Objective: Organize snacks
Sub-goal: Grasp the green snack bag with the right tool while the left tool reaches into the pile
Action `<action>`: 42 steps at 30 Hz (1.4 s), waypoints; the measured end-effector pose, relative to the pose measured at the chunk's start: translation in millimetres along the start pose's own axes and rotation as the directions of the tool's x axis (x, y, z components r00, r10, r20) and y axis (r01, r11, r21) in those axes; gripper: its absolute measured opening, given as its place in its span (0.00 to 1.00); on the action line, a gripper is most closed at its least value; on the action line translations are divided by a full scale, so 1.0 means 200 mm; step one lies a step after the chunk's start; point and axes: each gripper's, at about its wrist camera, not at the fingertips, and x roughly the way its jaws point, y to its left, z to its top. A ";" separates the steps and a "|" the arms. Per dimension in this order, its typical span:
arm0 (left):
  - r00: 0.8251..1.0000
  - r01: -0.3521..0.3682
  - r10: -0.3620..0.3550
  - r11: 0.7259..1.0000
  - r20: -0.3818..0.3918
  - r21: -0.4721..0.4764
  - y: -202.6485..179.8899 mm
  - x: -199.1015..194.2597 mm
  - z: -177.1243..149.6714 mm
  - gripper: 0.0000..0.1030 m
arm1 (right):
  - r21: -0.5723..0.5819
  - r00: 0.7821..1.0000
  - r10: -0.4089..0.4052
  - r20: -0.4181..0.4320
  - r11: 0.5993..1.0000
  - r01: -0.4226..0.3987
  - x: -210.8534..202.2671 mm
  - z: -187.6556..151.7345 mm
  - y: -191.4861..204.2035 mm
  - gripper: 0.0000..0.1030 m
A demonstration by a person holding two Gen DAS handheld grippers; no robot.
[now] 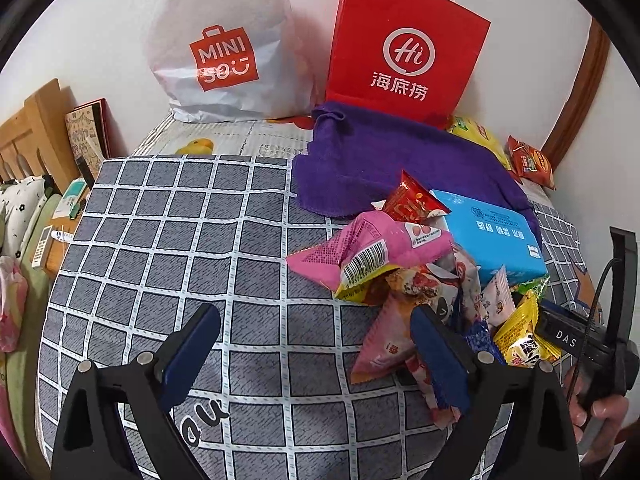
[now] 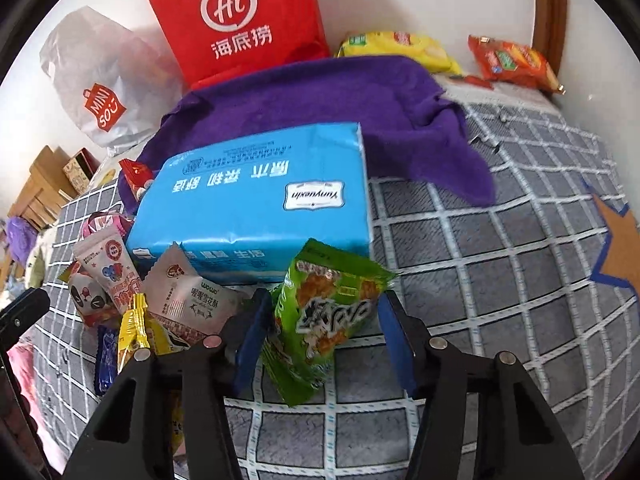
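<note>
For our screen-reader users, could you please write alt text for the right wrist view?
The right gripper straddles a green snack packet on a grey checked cloth; whether its pads press it is unclear. Behind lie a blue tissue pack, a purple towel and a red bag, with more snacks heaped at left.

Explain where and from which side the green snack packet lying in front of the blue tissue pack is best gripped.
Grip the green snack packet across its flat middle, coming from the near side, down along its length. It lies tilted with its far end against the blue tissue pack, so only the two long edges are free. The right tongs already straddle those edges.
</note>
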 end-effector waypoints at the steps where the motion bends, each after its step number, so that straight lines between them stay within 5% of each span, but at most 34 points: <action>1: 1.000 0.002 -0.002 1.000 0.000 -0.002 0.00 0.00 0.00 0.93 | 0.010 1.000 0.011 -0.006 1.000 -0.011 0.02 0.00 -0.01 0.54; 9: 0.999 0.032 -0.032 0.999 -0.003 -0.001 -0.01 0.01 0.02 0.93 | -0.027 1.000 -0.001 0.002 1.000 0.001 0.00 -0.01 -0.03 0.44; 28: 0.997 0.075 -0.075 0.997 -0.015 0.025 -0.10 0.06 0.04 0.92 | -0.036 0.997 -0.068 0.034 0.997 0.070 -0.07 -0.14 -0.21 0.48; 34: 0.994 0.098 -0.095 0.993 -0.048 0.060 -0.18 0.13 0.03 0.89 | -0.029 0.997 -0.061 0.056 0.998 0.063 -0.07 -0.15 -0.21 0.48; 42: 0.989 0.115 -0.107 0.990 -0.097 0.084 -0.26 0.22 0.02 0.71 | -0.045 0.997 -0.046 0.056 0.998 0.049 -0.07 -0.15 -0.22 0.48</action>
